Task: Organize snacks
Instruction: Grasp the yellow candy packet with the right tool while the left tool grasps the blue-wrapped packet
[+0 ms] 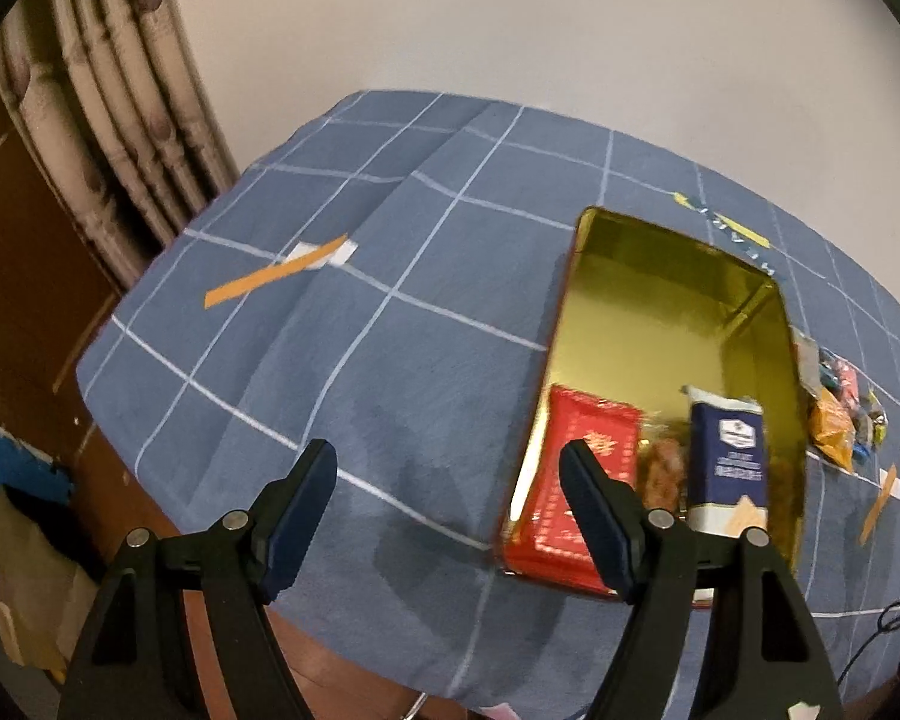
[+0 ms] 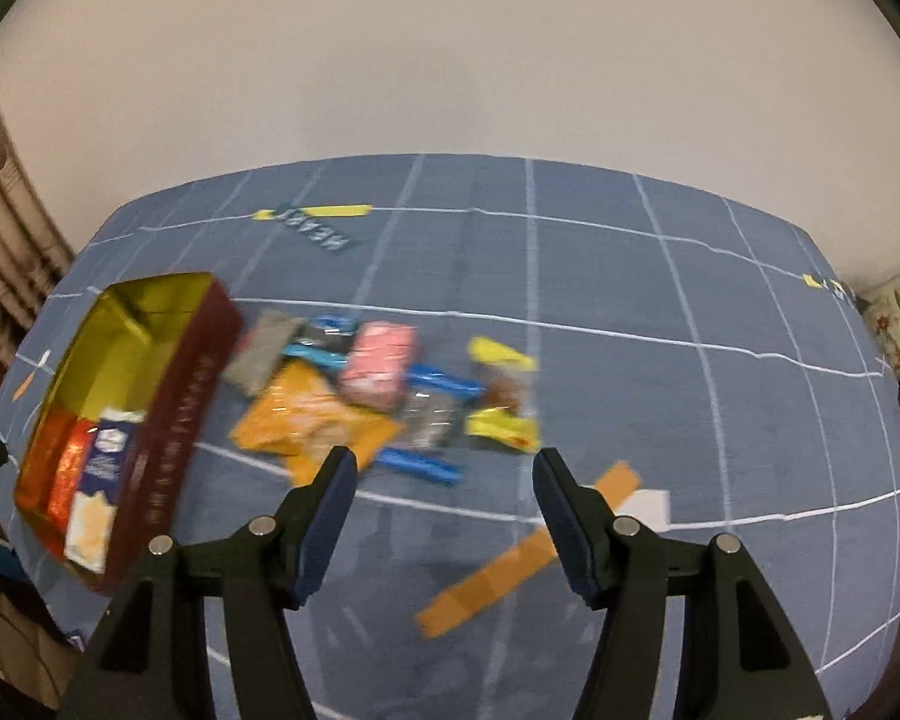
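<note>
Bench (image 2: 660, 276), covered in blue cloth with a white grid.

Item 1: left tongs (image 1: 450, 480), spread wide and holding nothing, above bare cloth with the tin at their 2 o'clock.

Item 2: right tongs (image 2: 441, 474), likewise spread and empty, above the cloth just short of the loose snacks.

Item 3: tin (image 1: 678, 324), rectangular, gold inside, dark red outside, lid off. The near end holds a red packet (image 1: 588, 480), a navy-and-white packet (image 1: 729, 462) standing on end, and something brownish between them, too blurred to name. The far end shows only its gold floor.

Item 4: loose snacks on the cloth at the tin's 3 o'clock, seen from the right wrist view: an orange bag (image 2: 306, 414) nearest the tin, a pink packet (image 2: 381, 363) behind it, a grey packet (image 2: 264, 348), blue-ended wrappers (image 2: 420, 465), and a yellow-ended packet (image 2: 504, 396) farthest out. Some overlap; blur hides the details.

Item 5: orange tape strips (image 2: 528, 552) (image 1: 276, 279) stuck to the cloth, one on each side of the tin, each with a white label (image 2: 645, 507).
</note>
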`<action>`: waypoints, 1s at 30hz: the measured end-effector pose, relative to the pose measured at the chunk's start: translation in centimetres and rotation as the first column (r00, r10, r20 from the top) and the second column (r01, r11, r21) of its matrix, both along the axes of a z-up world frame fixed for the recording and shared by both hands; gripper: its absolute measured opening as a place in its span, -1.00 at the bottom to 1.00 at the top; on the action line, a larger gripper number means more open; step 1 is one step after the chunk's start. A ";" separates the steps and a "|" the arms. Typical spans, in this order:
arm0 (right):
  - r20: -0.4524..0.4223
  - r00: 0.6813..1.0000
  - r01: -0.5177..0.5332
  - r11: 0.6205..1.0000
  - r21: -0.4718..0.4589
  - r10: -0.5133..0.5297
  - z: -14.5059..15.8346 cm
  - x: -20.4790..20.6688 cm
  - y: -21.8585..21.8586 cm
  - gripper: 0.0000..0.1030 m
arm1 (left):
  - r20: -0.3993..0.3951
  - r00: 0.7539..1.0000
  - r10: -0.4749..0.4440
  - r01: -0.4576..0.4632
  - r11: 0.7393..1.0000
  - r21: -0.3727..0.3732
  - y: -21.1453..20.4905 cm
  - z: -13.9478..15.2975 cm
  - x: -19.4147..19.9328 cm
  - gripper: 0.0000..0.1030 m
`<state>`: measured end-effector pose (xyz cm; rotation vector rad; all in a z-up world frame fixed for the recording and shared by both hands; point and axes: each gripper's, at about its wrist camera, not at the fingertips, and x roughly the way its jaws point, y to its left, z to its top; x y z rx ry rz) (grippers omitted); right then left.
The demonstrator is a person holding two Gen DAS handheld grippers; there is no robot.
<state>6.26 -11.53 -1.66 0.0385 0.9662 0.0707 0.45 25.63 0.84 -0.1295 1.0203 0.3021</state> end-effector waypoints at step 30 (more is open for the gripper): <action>0.003 0.996 -0.091 0.996 -0.011 0.091 -5.7 5.2 -3.3 -0.42 | -0.086 0.917 -0.388 0.384 0.921 -0.064 -21.5 -0.2 8.3 0.44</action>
